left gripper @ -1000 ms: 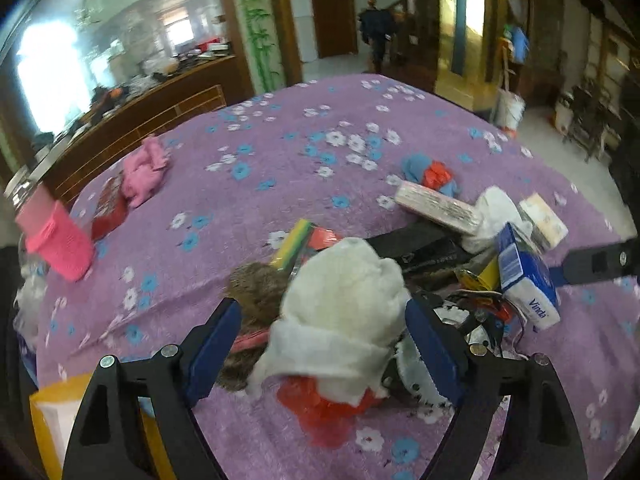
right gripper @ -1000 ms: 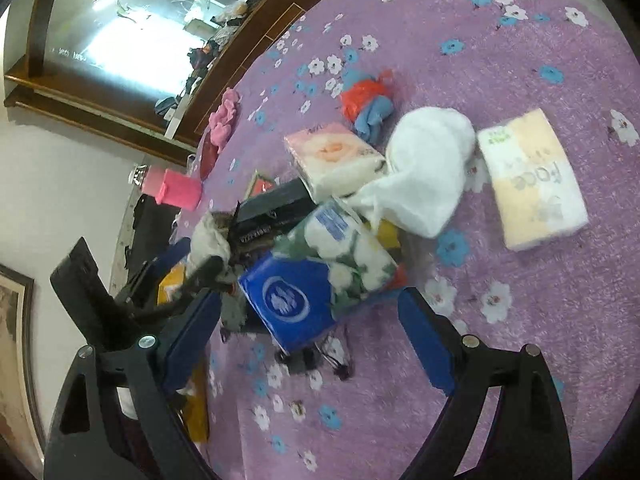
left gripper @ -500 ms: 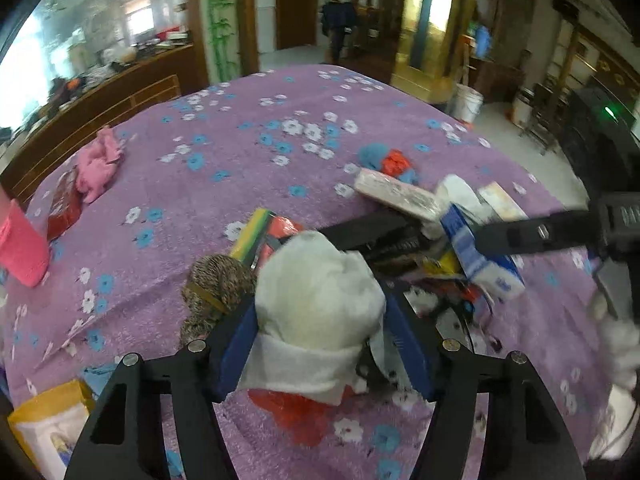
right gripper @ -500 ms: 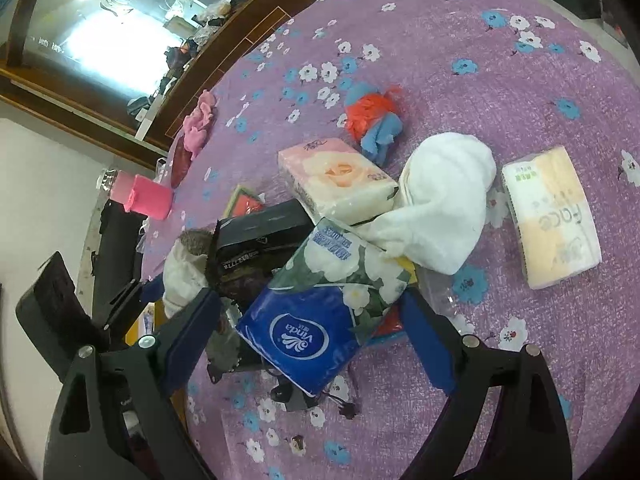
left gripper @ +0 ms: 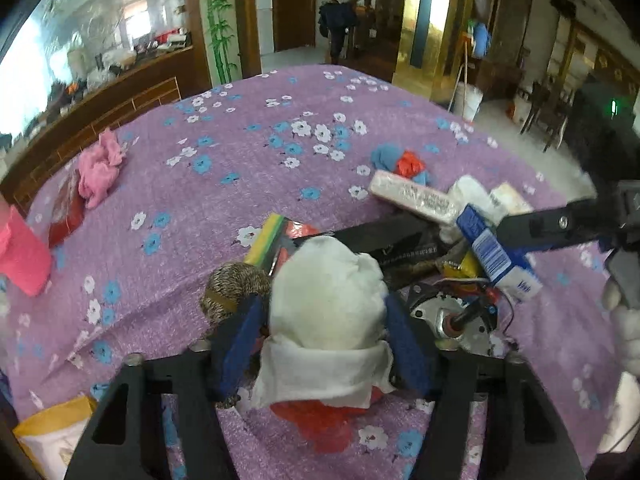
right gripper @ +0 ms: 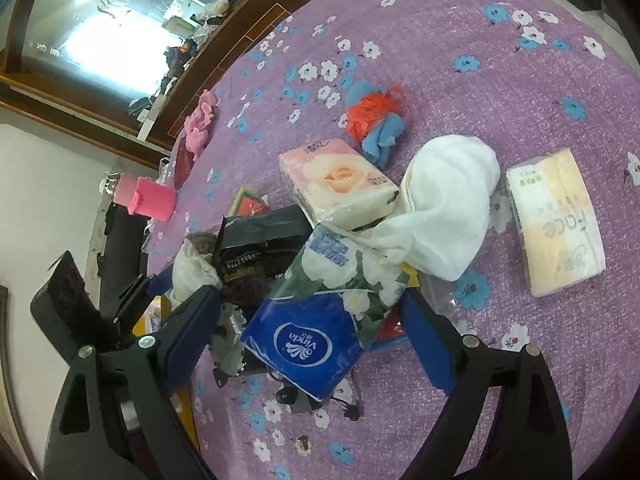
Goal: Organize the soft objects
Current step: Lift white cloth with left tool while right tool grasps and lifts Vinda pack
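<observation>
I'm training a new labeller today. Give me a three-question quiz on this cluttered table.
1. True or false: the left tool is shut on the white cloth bundle.
2. Which item lies between the right tool's open fingers? A) pink rose tissue pack B) blue Vinda tissue pack C) yellow Face tissue pack
3. Fill in: the white towel drapes partly over the ____ Vinda pack.

Key: 1 true; 2 B; 3 blue.

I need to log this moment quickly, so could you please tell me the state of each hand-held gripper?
Left hand-held gripper: closed on the white cloth bundle.
Right hand-held gripper: open, straddling the blue tissue pack, not gripping it.
</observation>
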### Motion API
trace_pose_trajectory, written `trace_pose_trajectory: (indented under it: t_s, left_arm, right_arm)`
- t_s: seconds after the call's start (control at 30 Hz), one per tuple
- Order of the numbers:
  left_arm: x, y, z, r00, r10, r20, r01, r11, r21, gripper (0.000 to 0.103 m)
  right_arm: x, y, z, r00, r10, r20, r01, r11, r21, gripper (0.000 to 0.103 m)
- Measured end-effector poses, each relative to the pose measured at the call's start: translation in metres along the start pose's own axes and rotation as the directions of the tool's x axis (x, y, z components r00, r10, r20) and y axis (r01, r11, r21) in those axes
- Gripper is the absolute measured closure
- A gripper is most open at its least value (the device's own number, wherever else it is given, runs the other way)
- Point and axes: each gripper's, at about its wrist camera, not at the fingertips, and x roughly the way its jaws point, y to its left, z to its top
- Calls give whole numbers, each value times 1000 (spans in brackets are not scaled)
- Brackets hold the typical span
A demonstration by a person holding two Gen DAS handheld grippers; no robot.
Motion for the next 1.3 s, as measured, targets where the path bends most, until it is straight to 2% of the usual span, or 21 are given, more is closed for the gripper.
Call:
trace_pose_trajectory:
  t_s: [0.03, 0.17, 0.23, 0.27, 0.37, 0.63, 0.73, 1.0, 1.17, 1.3]
  left_arm:
    - [3, -7, 1, 1000, 13, -20, -13, 1000, 14, 75]
    - [2, -24, 0, 998, 70, -6, -69, 997, 31, 80]
    - [-2, -27, -1, 998, 68, 8, -68, 998, 4, 81]
    - [-6, -27, -3, 997, 69, 15, -69, 998, -4, 82]
    - [-20, -29, -10, 998, 63, 22, -62, 998, -30, 82]
    - [-81, -26, -40, 992, 57, 114, -43, 992, -122, 82]
    - [-112, -25, -53, 987, 39, 159, -16, 989, -148, 81]
    - [-185, -12, -103, 973, 63, 224, -19, 981, -195, 81]
    - [-221, 3, -144, 964, 132, 233, -66, 961, -269, 81]
    - [-244, 16, -187, 953, 213, 215, -116, 914, -389, 81]
  right_arm:
    - [1, 1, 0, 1000, -6, 1, 6, 1000, -2, 12]
    - [3, 1, -4, 1000, -28, 6, 28, 1000, -10, 13]
    - [3, 1, -4, 999, -38, 14, 38, 999, -10, 19]
    - [3, 1, -4, 999, -45, 19, 45, 999, -11, 29]
    - [0, -2, -6, 998, -54, 32, 54, 999, -3, 36]
    - [-30, -1, -24, 995, -17, 96, 19, 1000, -16, 38]
    - [-50, 9, -31, 990, -16, 139, 23, 998, -51, 38]
    - [-81, 44, -57, 985, 16, 169, 7, 990, -138, 38]
    - [-75, 75, -80, 990, 41, 139, -12, 979, -205, 38]
    - [-60, 102, -103, 993, 66, 99, -37, 961, -274, 38]
